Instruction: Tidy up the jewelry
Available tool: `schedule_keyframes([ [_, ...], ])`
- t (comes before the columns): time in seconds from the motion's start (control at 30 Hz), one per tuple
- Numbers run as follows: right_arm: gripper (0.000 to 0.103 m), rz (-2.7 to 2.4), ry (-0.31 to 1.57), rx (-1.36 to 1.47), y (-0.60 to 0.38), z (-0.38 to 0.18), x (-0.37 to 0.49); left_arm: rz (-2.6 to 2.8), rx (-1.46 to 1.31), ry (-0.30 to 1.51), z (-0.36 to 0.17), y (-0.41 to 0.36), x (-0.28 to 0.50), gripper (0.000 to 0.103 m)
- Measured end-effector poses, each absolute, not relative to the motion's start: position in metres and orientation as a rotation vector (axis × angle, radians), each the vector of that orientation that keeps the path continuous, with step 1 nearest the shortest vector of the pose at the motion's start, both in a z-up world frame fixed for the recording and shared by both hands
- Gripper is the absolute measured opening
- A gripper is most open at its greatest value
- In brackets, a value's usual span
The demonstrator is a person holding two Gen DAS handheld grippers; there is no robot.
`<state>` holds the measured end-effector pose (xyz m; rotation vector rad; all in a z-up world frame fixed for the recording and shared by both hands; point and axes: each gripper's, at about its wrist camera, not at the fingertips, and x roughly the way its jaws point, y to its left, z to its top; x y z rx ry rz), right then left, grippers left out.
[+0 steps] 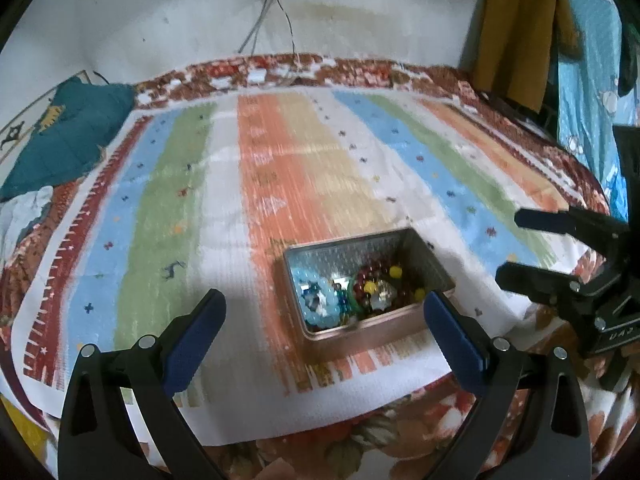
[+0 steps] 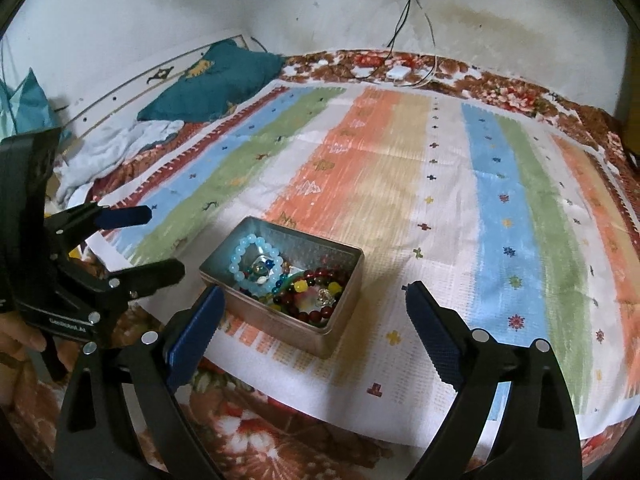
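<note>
Both our grippers hang with jaws spread wide and nothing between them: our left gripper (image 1: 325, 330) and our right gripper (image 2: 316, 322) are aimed down at the near edge of the striped mat (image 2: 400, 168). Between them on that mat sits the open metal tin (image 2: 340, 308), just inside the near edge. It holds the jewelry together: a pale blue bead bracelet (image 2: 250, 260) at one end, dark red bead bracelets (image 2: 320, 292) with yellow beads at the other. We judge the sorting done, or nearly so, with both tools standing clear.
</note>
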<state>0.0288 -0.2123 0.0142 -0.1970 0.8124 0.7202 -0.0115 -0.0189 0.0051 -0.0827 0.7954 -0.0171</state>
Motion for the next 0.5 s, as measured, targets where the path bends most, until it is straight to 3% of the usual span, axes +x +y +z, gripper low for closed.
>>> schedule_keyframes([
  [0.5,0.092,0.716,0.796,-0.157,-0.2197,0.0151,0.0279,-0.029,-0.107,0.755,0.0094,-0.0214,-0.0174,0.097],
])
